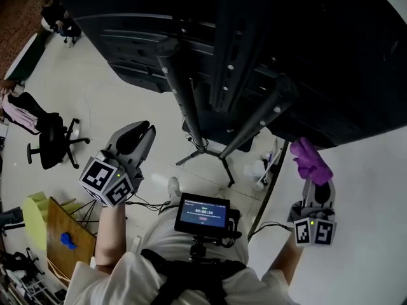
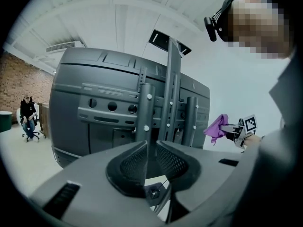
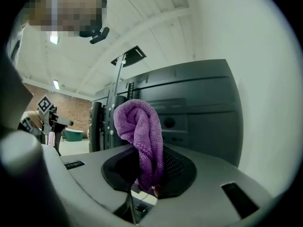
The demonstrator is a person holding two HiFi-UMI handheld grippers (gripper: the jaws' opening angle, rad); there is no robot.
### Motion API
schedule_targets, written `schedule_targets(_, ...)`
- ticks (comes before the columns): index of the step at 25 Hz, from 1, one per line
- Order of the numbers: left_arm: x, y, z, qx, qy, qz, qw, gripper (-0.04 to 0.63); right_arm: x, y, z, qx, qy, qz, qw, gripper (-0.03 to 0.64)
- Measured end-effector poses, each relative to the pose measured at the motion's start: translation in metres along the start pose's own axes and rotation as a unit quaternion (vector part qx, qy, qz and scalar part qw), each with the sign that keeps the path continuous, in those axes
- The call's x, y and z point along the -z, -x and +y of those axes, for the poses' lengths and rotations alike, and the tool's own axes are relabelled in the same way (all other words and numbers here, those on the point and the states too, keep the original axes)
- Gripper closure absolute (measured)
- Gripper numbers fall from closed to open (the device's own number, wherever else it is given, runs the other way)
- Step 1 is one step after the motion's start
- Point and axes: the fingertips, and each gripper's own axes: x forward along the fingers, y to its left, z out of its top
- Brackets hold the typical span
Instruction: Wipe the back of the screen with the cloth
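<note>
"It's a big room with a white floor and a brick wall far off. Where's the cloth?"

"The purple cloth is bunched up and pinched tight in the right gripper. It's close to the dark back of the screen. I can't tell if it touches."

"And the other one?"

"The left gripper has its jaws almost together, with nothing in them. It points at the stand's poles."

"What could go wrong?"

"I think the cloth could slip out if it rubs hard, because only a bit is pinched. It might catch on the poles too."
</note>
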Motion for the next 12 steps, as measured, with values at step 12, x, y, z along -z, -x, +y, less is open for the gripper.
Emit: schedule_targets(12,0.006,0.074,0.161,0.013,-0.003,-0.020,0.9997,0.522,-0.037,-0.076,0.274,-0.137,0.005,-0.054,0.989,0.565)
